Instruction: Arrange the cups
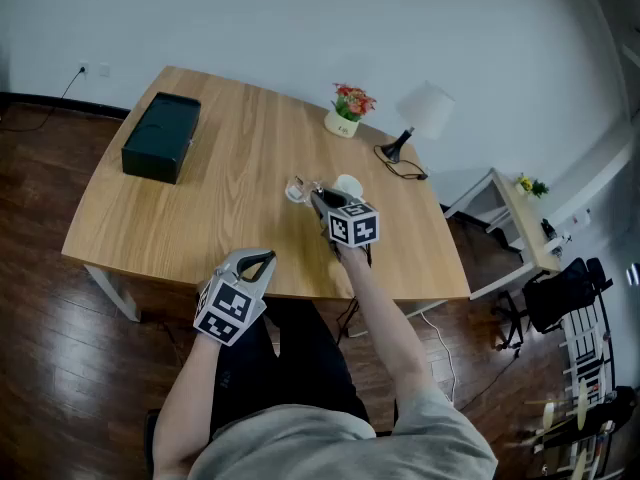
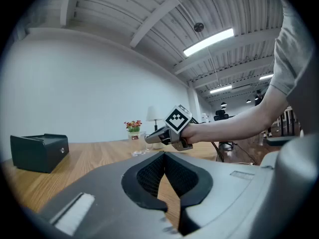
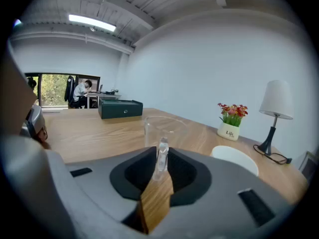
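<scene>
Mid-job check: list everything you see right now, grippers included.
table: one, light wood, centre
box: one, dark green, far left of table
flower pot: one, white, red flowers, far edge
lamp: one, white shade, black base, beside the flower pot
glass cup: one, clear, mid-table
white cup: one, beside the glass cup
left gripper: grey, shut, empty, near the front edge
right gripper: grey, shut on the glass cup

clear glass cup (image 3: 172, 131), white cup (image 3: 234, 159), dark green box (image 1: 161, 136), red flowers (image 1: 352, 99)
</scene>
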A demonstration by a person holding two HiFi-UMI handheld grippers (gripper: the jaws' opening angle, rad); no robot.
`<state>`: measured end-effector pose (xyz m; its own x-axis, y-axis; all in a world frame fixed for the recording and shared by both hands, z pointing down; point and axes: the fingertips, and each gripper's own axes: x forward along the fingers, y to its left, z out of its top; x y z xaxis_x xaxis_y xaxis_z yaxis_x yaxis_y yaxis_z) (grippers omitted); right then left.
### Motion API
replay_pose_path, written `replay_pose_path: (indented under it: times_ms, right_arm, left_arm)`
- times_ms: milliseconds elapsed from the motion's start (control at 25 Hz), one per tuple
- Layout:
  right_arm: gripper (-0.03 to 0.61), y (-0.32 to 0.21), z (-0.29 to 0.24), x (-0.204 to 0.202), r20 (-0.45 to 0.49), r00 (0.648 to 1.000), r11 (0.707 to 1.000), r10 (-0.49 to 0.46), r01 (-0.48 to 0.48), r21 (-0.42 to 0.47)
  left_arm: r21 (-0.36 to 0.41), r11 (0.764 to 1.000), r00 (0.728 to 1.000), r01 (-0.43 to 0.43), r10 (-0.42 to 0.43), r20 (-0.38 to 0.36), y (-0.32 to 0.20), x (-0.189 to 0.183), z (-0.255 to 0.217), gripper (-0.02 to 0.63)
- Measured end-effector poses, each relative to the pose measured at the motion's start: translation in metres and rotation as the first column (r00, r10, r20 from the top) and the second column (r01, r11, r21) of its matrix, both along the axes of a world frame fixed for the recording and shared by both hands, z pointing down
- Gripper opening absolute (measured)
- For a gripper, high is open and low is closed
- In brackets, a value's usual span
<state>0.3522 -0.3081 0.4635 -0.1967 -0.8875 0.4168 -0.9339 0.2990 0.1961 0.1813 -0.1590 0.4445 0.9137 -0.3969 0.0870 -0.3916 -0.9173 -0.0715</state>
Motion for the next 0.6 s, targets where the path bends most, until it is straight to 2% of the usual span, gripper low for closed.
replay_pose_path:
  times_ms: [160, 320, 600]
  right_arm:
    - [0.055, 0.001, -0.014, -0.003, 0.022, 0.999, 0.998, -0.024, 0.023, 0.064]
    - [0.055, -0.002, -0.016, -0.018, 0.099, 0.992, 0.991, -0.083, 0.072, 0.115]
    - [0.055, -0.043, -0.044, -0.071, 0.237, 0.943, 0.961, -0.235, 0.189, 0.2]
  left_arm:
    - [-0.008, 1.0, 1.0, 0.014, -0.014, 0.019, -0.001, -0.008, 0.003, 0.005]
    - [-0.015, 0.999, 0.999, 0.046, -0.046, 0.021, -0.001, -0.024, 0.006, 0.005]
    - [-0.045, 0.991, 0.992, 0.126, -0.127, -0.019, -0.007, -0.062, 0.006, 0.005]
